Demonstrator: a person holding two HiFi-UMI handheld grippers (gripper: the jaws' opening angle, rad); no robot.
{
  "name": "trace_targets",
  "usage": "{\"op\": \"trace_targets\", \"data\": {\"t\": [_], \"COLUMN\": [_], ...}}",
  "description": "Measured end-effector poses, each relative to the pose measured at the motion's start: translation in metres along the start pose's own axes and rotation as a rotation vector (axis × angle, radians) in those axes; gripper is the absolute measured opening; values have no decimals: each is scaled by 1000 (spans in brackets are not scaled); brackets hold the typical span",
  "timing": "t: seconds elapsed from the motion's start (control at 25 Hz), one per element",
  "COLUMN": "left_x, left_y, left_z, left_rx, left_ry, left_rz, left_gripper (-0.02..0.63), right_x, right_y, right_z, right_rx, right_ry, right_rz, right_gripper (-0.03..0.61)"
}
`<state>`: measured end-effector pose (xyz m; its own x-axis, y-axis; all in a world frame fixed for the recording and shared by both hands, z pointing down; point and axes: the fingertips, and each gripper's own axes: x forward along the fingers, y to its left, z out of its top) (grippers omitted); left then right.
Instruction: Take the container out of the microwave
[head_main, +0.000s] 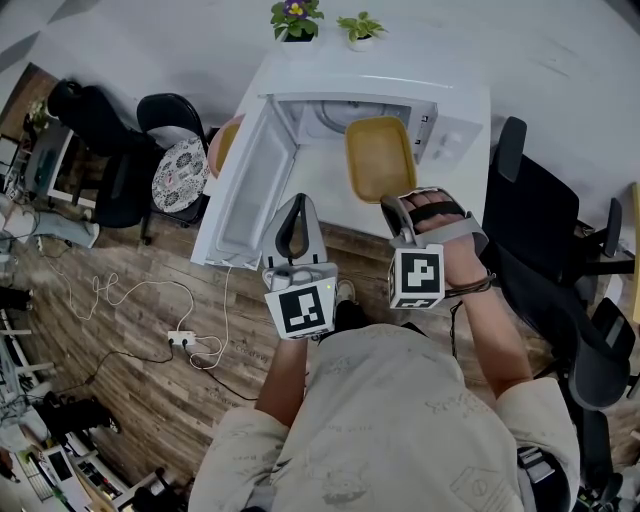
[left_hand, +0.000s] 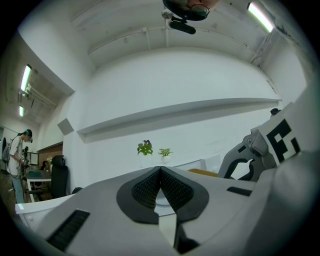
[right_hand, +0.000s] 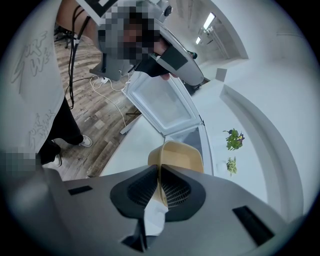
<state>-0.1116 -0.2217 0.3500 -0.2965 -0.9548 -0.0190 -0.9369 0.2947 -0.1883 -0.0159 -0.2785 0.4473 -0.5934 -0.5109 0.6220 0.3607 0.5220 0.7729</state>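
Note:
The white microwave (head_main: 450, 125) stands on a white table with its door (head_main: 250, 185) swung open to the left. A tan rectangular container (head_main: 379, 158) hangs at the mouth of the cavity, out over the table's front. My right gripper (head_main: 393, 207) is shut on the container's near rim; in the right gripper view the pads (right_hand: 172, 192) pinch the container (right_hand: 179, 154) by its wall. My left gripper (head_main: 296, 205) is shut and empty, level, just in front of the door. In the left gripper view its jaws (left_hand: 160, 171) meet with nothing between them.
Two potted plants (head_main: 297, 18) stand behind the microwave. An orange round object (head_main: 224, 143) sits left of the door. Black chairs stand at the left (head_main: 170, 130) and the right (head_main: 535, 210). A power strip with cables (head_main: 185, 340) lies on the wood floor.

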Motion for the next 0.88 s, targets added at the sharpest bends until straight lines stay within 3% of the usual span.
{"op": "trace_targets", "data": {"t": [0.88], "left_x": [2], "left_y": [-1], "left_z": [-9], "left_rx": [-3], "left_ry": [18], "left_rz": [-5], "left_gripper": [8], "right_x": [3], "right_y": [2], "right_z": [5], "right_rx": [18], "right_ry": [-18], "right_rz": [11], "right_gripper": [37]}}
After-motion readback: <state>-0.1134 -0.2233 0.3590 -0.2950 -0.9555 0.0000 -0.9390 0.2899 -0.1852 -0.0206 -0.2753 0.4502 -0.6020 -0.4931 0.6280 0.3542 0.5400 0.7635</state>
